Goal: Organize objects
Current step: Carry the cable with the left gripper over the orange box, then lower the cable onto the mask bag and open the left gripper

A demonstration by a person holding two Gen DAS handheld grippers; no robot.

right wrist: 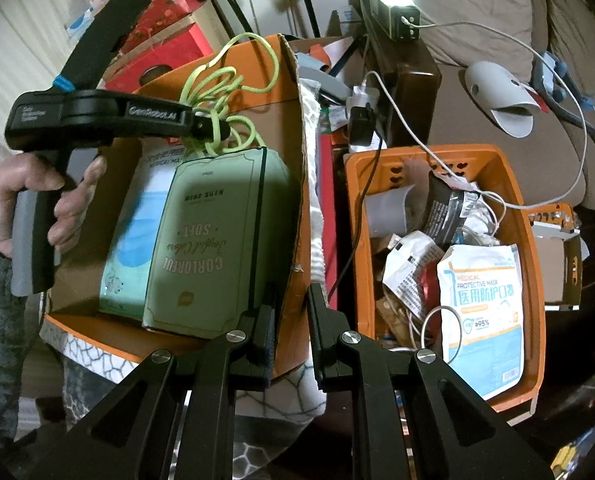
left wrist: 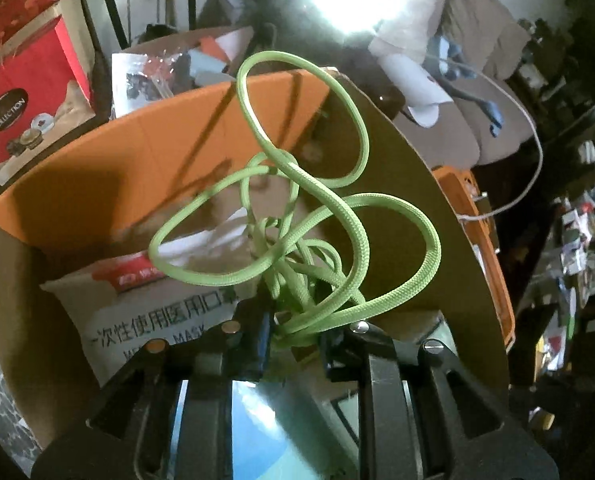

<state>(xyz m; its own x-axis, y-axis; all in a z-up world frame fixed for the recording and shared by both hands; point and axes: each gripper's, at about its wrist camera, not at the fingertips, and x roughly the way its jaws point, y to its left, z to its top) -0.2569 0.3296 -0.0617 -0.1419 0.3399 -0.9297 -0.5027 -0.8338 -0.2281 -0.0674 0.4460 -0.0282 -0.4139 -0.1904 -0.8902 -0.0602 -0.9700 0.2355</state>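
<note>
A tangle of green braided cord [left wrist: 297, 216] is held pinched in the left tongs [left wrist: 295, 336], which are closed on a bunch of its strands, and it is carried above the open cardboard box [right wrist: 293, 152], as is confirmed in the right wrist view, where the loops [right wrist: 217, 92] are seen spilling from the tool's tip. The cord is judged light, limp and springy: the loops will sag and snag, so a hold at the gathered knot is thought safer than on a single strand. Beneath it, a green notebook [right wrist: 217, 240] and a mask pack [right wrist: 133, 220] are laid flat in the box, and little bare floor is left beside them. The tall box walls are edges on which trailing loops could be caught. The right tongs [right wrist: 291, 332] are kept narrowly parted and empty, over the near box wall. To the right, an orange basket [right wrist: 533, 280] is crowded with packets and white cables.
</note>
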